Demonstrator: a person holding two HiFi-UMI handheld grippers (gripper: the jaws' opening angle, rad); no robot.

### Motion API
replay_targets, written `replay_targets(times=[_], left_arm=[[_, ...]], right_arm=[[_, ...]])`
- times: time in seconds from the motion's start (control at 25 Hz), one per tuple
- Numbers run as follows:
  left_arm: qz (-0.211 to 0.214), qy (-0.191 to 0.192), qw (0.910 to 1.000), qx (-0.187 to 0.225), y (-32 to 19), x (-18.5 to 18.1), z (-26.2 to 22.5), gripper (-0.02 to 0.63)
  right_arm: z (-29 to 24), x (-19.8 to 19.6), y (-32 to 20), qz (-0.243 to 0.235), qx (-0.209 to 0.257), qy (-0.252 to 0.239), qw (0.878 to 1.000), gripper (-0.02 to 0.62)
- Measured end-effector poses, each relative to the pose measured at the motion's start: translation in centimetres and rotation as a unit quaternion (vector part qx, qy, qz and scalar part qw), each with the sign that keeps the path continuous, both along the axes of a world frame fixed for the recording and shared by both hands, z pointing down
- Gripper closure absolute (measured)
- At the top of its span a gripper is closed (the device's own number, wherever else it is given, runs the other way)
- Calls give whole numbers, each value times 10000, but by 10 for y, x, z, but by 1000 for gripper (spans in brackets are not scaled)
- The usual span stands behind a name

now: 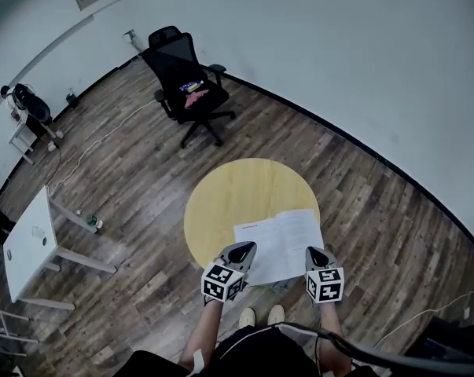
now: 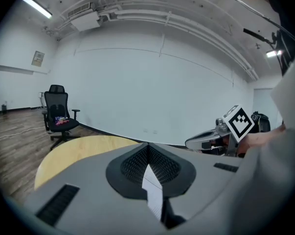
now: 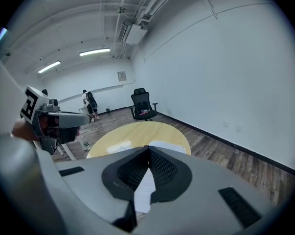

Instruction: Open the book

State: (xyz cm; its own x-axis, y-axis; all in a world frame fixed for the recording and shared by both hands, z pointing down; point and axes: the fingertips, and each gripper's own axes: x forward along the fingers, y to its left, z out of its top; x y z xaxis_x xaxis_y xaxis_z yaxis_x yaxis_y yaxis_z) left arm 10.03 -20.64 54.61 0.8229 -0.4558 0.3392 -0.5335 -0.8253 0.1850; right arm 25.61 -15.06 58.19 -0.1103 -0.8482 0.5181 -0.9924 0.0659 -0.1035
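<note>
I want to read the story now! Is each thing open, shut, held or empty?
book: open, white pages up, on the round table.
left gripper: shut, pinching a white page edge.
right gripper: shut, pinching a white page edge too.
office chair: nobody on it, small colourful things on the seat.

bright, even light from ceiling strips (image 3: 94, 51); fisheye bending, dark corners.
</note>
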Motion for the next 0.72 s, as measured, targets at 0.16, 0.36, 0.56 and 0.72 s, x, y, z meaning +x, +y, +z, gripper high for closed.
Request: replay_targets(times=[0.16, 0.36, 0.56, 0.72], left_arm=[[-250, 54, 9992, 315, -11, -32, -30, 606], [-716, 140, 9952, 659, -25, -85, -63, 606], [-1212, 230, 9882, 910, -35, -134, -91, 606], [-1497, 260, 9819, 1128, -39, -161, -111, 606]], right_arm=[[-33, -32, -23, -292, 315, 51, 9991, 589], [-74, -85, -53, -756, 731, 126, 9944, 589], [-105, -129, -74, -1162, 1070, 118, 9874, 589], [-131, -155, -88, -1446, 1326, 131, 9805, 589]])
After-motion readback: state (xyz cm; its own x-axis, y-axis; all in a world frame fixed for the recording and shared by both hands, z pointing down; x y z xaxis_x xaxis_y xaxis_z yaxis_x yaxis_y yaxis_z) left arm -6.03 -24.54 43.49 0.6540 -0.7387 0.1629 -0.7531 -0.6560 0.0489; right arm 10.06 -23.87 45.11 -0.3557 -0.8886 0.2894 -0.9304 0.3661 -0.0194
